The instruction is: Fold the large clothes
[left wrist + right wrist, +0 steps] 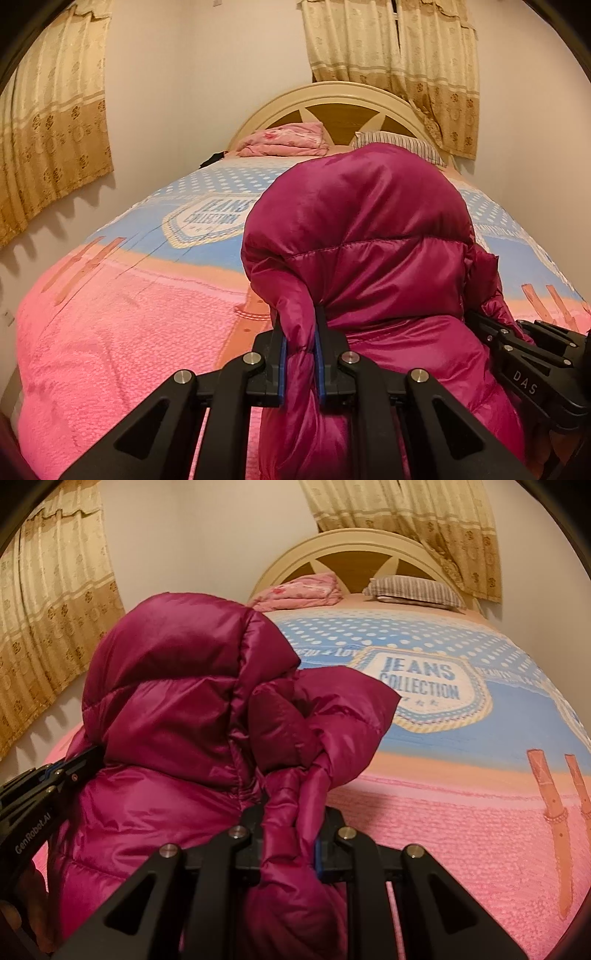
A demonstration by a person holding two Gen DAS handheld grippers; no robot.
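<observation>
A magenta puffer jacket (369,236) hangs bunched between both grippers above the near end of the bed, its hood standing up. My left gripper (301,354) is shut on a pinched fold of the jacket, blue pads pressing on both sides. In the left wrist view the right gripper (517,354) shows at the jacket's right edge. The right wrist view has the jacket (166,709) on its left half, and my right gripper (290,834) is shut on another rolled fold of it. The left gripper (55,775) appears there at the far left, against the jacket.
The bed (110,332) carries a pink and blue blanket printed "JEANS COLLECTION" (421,683). A folded pink quilt (284,142) and a striped pillow (413,590) lie by the cream headboard (332,96). Beige curtains (51,129) hang on the walls left and behind.
</observation>
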